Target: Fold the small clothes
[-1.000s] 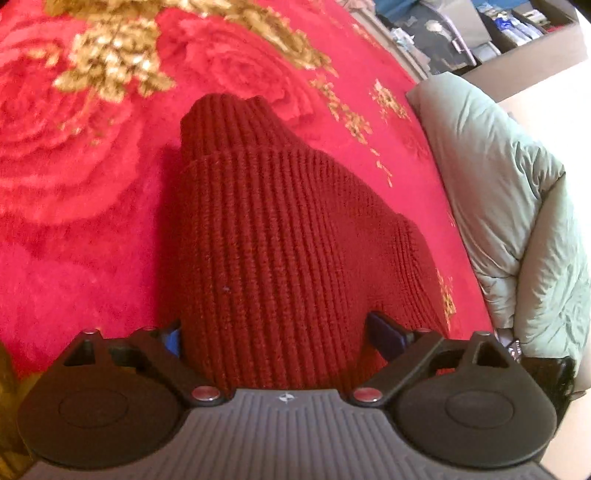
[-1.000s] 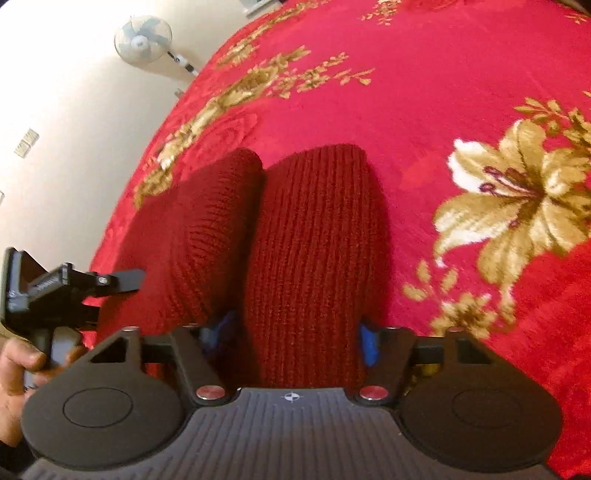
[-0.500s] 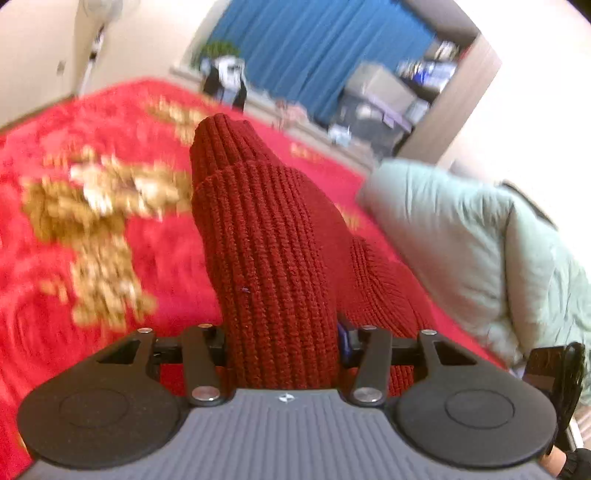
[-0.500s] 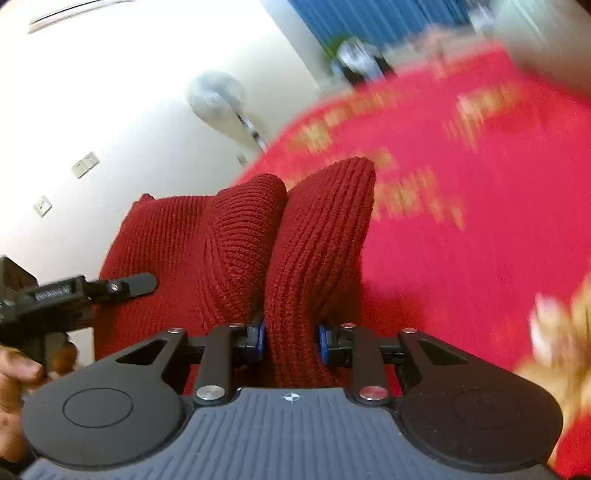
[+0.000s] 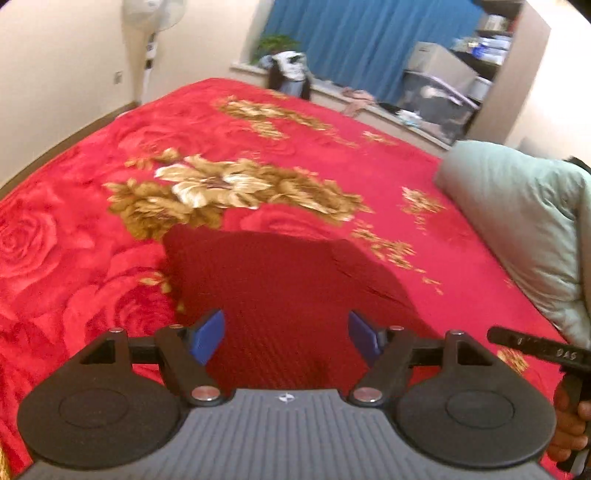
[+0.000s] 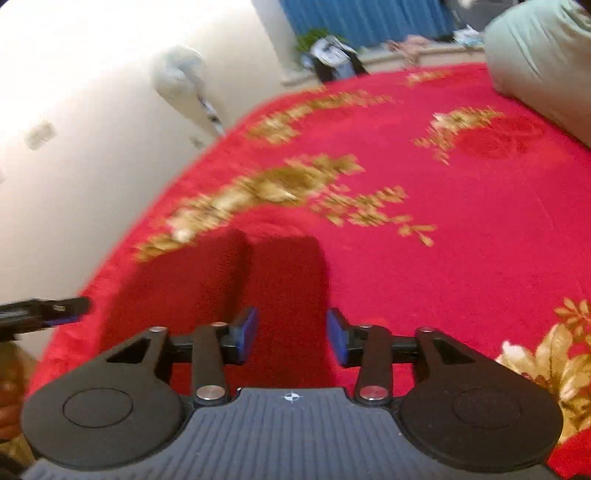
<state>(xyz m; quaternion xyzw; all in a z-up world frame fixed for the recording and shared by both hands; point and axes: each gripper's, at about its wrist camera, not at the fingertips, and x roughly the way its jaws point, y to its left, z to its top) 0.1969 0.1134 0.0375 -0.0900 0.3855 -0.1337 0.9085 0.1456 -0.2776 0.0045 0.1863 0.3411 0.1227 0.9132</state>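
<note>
Left gripper (image 5: 286,338): ribbed grey body, black round side discs, black linkage arms, silver screws, blue finger pads (image 5: 207,336). Right gripper (image 6: 291,338): identical build, small crosshair mark on the grey top centre. Bare-skinned hand (image 5: 570,424) lower right.

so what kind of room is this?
Likely a home bedroom: a bed under a red floral blanket, a pale green pillow at its side, a standing fan and blue curtains behind.
</note>
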